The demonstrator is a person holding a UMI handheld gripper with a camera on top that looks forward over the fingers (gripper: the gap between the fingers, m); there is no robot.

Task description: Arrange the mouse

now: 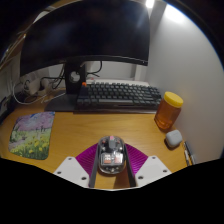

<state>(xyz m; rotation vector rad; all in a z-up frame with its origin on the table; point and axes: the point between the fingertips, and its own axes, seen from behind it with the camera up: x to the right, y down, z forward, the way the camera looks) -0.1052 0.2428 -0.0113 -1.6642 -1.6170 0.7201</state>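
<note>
Mouse (111, 155) sits low centre, pinched between the gripper (111, 160) pads, fingers closed onto its sides. Carrying step, I'd say; next it needs swinging left onto the mousepad (33, 134) at lower left.

The gripper (111, 160) points toward 12 o'clock, level above the desk. Both fingers, one at 8 o'clock, one at 4 o'clock, press their magenta pads (88, 156) against the mouse (111, 153).
</note>
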